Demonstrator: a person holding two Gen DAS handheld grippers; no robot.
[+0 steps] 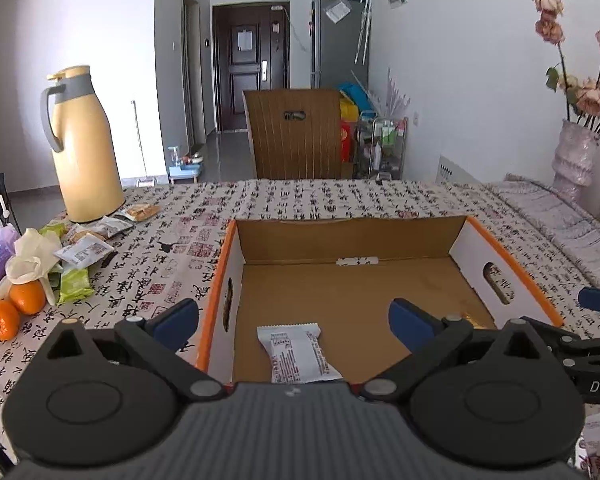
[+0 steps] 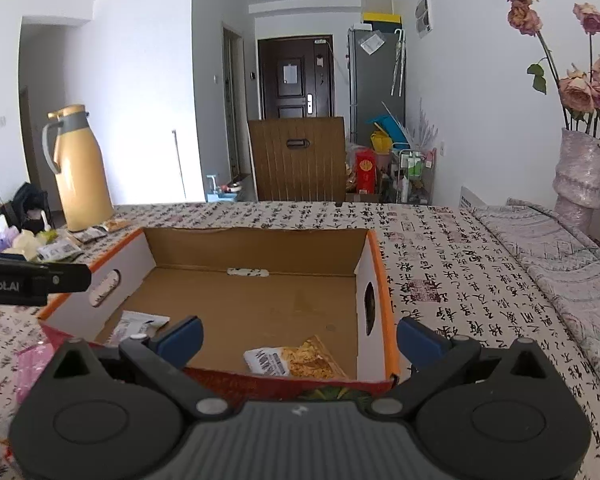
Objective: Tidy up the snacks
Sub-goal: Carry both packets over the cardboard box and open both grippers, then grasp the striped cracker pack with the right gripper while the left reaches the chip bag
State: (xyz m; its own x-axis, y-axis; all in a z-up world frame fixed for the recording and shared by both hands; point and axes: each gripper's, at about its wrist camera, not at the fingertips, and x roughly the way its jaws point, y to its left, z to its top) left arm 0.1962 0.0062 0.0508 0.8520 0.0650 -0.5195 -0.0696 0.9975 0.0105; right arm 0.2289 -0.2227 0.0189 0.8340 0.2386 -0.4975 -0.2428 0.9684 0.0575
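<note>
An open cardboard box [image 1: 512, 264] with an orange rim sits on the patterned tablecloth. A white snack packet [image 1: 296, 354] lies flat on the box floor near its front left. My left gripper [image 1: 294, 326] stands open over that packet, apart from it. In the right wrist view the same box [image 2: 376, 276] holds an orange-and-white snack packet [image 2: 296, 360] at its front right. My right gripper [image 2: 300, 340] is open above the box's near edge, with nothing between its pads. Several loose snack packets [image 1: 82, 254] lie on the table left of the box.
A yellow thermos jug [image 1: 84, 148] stands at the table's far left, with oranges [image 1: 16, 306] and a tissue pack near it. A vase of dried roses [image 2: 576, 176] stands far right on a folded cloth. A wooden chair back [image 1: 296, 132] rises behind the table.
</note>
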